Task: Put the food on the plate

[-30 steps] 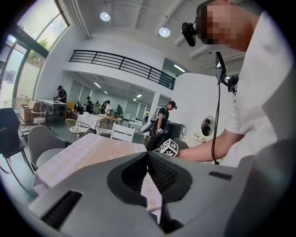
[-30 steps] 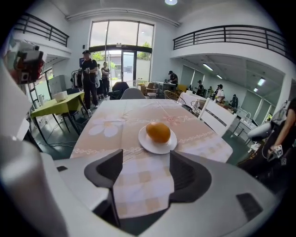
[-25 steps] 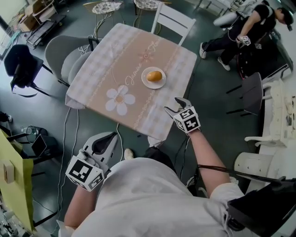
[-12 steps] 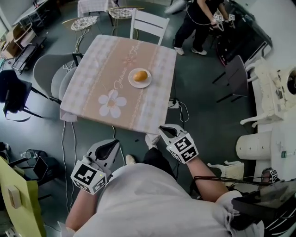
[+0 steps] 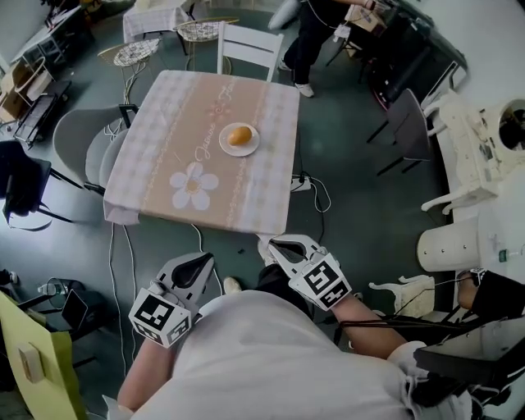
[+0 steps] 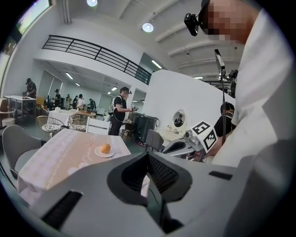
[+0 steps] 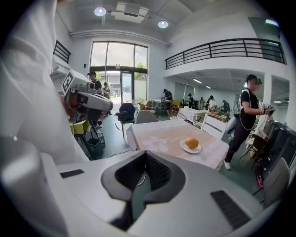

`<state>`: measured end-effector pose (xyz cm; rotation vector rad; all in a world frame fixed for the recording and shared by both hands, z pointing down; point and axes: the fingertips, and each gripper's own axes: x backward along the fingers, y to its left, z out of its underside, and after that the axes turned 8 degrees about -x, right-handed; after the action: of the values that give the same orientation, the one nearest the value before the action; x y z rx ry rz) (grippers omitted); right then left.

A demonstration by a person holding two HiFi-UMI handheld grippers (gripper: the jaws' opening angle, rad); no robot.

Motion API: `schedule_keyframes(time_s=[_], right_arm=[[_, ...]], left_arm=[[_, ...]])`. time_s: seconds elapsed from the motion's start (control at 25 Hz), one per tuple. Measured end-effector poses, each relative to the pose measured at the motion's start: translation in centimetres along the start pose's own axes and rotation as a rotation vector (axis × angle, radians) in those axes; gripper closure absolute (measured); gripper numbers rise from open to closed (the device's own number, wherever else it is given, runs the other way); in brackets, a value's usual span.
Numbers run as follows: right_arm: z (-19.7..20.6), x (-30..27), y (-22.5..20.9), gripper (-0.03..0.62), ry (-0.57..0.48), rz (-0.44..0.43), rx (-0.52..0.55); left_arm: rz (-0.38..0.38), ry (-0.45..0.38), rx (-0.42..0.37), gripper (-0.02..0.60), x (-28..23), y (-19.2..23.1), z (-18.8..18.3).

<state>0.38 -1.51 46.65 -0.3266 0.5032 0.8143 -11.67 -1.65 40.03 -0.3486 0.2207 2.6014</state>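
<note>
The food (image 5: 239,134), a round orange-yellow item, lies on the small white plate (image 5: 251,148). The plate stands on the table (image 5: 176,123), on the half nearer the white chair (image 5: 250,51), beside the lettering printed on the cloth. A large flower print (image 5: 194,185) marks the near half of the table. A grey chair (image 5: 80,139) stands at the table's left side.

Both grippers hang over the floor (image 5: 361,205), off the near edge of the table and well apart from the plate.

- Left gripper (image 5: 202,259): jaws together, tips meeting, nothing between them. Its own view shows the table and the plate with the food beyond the jaws, up and to the left.
- Right gripper (image 5: 273,244): jaws have just been closing and now stand together, with nothing between them. Its own view shows the plate with the food to the right of the jaws, across the table.

A person (image 5: 316,25) stands on the floor beyond the table's far right corner.
</note>
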Motion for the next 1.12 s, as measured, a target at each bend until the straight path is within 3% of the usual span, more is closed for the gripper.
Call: schedule_keyframes(time_s=[0.52, 1.12], right_arm=[[-2.2, -0.2, 3.4, 0.582, -0.031, -0.062, 0.075], [-1.4, 0.0, 3.2, 0.582, -0.017, -0.07, 0.089]], left_arm=[[-0.001, 0.007, 0.009, 0.571, 0.6, -0.3, 0.7], [-0.003, 0.013, 0.033, 0.572, -0.4, -0.6, 1.2]])
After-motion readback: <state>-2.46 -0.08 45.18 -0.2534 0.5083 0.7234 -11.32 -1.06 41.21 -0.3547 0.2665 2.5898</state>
